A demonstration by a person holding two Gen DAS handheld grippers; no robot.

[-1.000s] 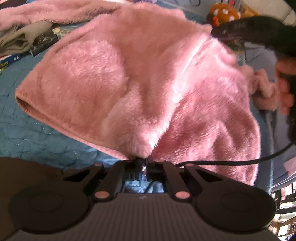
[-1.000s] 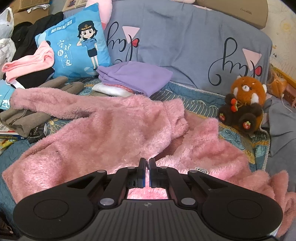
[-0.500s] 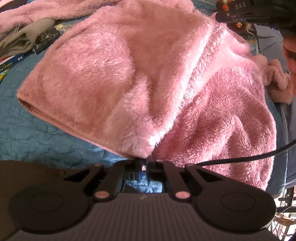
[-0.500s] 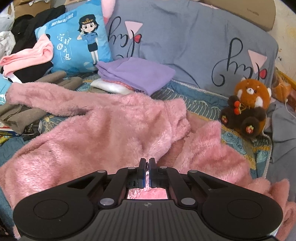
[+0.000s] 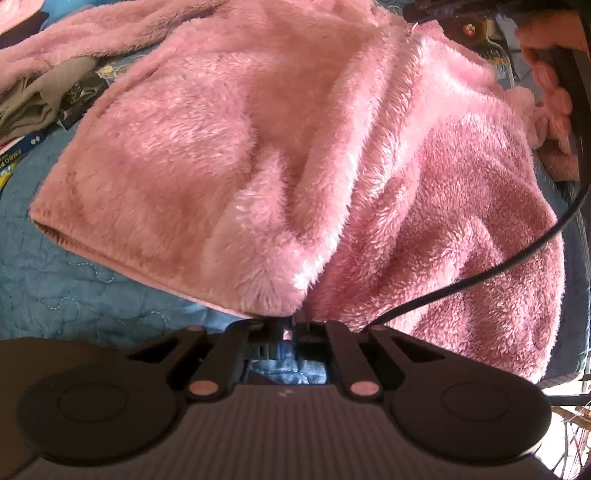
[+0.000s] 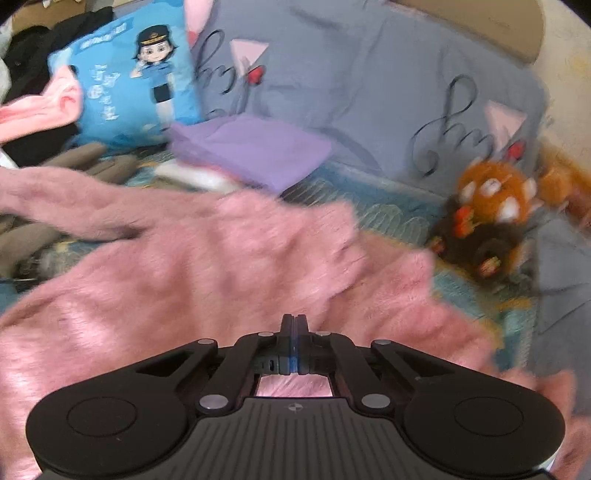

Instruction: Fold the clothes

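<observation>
At the far left of the left wrist view a grey garment (image 5: 35, 99) lies bunched on the blue quilted bedspread (image 5: 85, 291), with one long sleeve (image 5: 92, 33) of the pink fleece top (image 5: 207, 155) stretched out above it. The top is spread across the bed, its hem sagging down to the left gripper (image 5: 290, 325), whose jaws are pressed together on a pinch of that hem, the fleece tenting up from the grip. Compared with a second ago, the fabric fills more of this view and the fold line running up from the pinch has steepened, so the hem seems to be on its way up and over the body. Further right, the person's hand (image 5: 554, 85) grips the other tool near the top's upper edge. In the right wrist view, the blue cartoon cushion (image 6: 136, 88) and a folded purple garment (image 6: 255, 151) sit beyond the top, and the right gripper (image 6: 294, 321) has its jaws shut tight; half a second ago fleece showed between them, now none is visible there, so it may have let go, though motion blur keeps that uncertain. The plush toy (image 6: 487, 214) stands at the right. By my judgement a fold is partway through.
</observation>
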